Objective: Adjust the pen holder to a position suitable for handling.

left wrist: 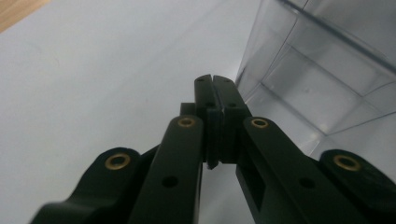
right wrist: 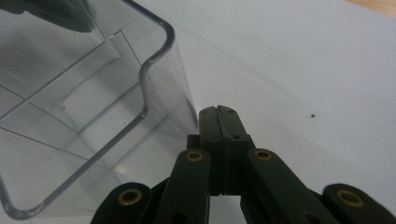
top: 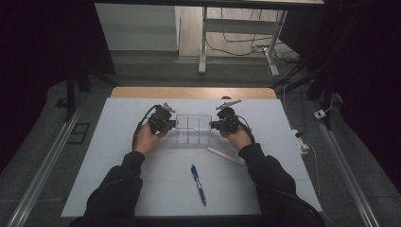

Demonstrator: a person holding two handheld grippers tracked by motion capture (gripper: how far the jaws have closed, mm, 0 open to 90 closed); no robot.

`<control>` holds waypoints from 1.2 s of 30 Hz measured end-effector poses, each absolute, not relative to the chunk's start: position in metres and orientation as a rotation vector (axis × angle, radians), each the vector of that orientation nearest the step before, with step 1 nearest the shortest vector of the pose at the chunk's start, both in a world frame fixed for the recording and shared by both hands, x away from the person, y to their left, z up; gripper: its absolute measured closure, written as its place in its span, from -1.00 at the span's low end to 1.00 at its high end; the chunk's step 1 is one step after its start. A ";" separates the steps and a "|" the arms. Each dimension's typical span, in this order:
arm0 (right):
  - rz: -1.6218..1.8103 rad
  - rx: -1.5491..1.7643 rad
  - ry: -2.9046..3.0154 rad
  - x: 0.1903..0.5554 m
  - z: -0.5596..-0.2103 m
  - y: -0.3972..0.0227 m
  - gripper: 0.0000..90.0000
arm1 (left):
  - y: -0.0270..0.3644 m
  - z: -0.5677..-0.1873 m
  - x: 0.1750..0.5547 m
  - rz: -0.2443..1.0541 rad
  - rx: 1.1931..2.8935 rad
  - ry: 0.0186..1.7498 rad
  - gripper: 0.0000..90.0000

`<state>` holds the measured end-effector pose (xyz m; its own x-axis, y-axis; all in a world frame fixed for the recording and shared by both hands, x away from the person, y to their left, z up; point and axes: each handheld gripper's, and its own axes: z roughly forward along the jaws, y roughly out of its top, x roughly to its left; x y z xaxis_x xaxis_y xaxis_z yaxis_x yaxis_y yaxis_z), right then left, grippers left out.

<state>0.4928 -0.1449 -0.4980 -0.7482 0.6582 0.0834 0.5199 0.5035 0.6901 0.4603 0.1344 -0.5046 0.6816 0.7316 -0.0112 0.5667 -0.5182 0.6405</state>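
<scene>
Blue pen [top: 198, 184] nearest, both claws pressed closed beside clear box [top: 193, 129], no writing legible.

Black tongs [top: 176, 124] with brass rivets, a clear box [top: 193, 128], blue pen [top: 198, 184], white sheet [top: 142, 179].

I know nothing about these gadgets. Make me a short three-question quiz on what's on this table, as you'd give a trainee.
1. True or false: the left gripper is clamped on the rim of the clear plastic box.
2. Which thing lies nearest the person's edge of the table? A) blue pen B) white stick C) clear plastic box
3. Fill in: the right gripper has its jaws ____ beside the box's outer wall.

Key:
1. False; its jaws are pressed together on nothing, just beside the box.
2. A.
3. Shut.
</scene>
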 end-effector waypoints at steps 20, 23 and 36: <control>1.094 0.928 2.633 0.462 -0.497 -0.128 0.99 | 0.153 -0.502 0.421 0.308 2.267 1.012 0.96; 1.091 0.923 2.640 0.459 -0.497 -0.128 0.99 | 0.153 -0.501 0.418 0.303 2.265 1.010 0.96; 1.054 0.940 2.647 0.463 -0.508 -0.127 0.99 | 0.150 -0.513 0.423 0.282 2.269 1.055 0.96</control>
<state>0.4626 -0.1271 -0.5085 -0.7947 0.5996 0.0945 0.5005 0.5592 0.6609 0.4233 0.1499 -0.5128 0.6592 0.7494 -0.0617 0.6188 -0.4941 0.6108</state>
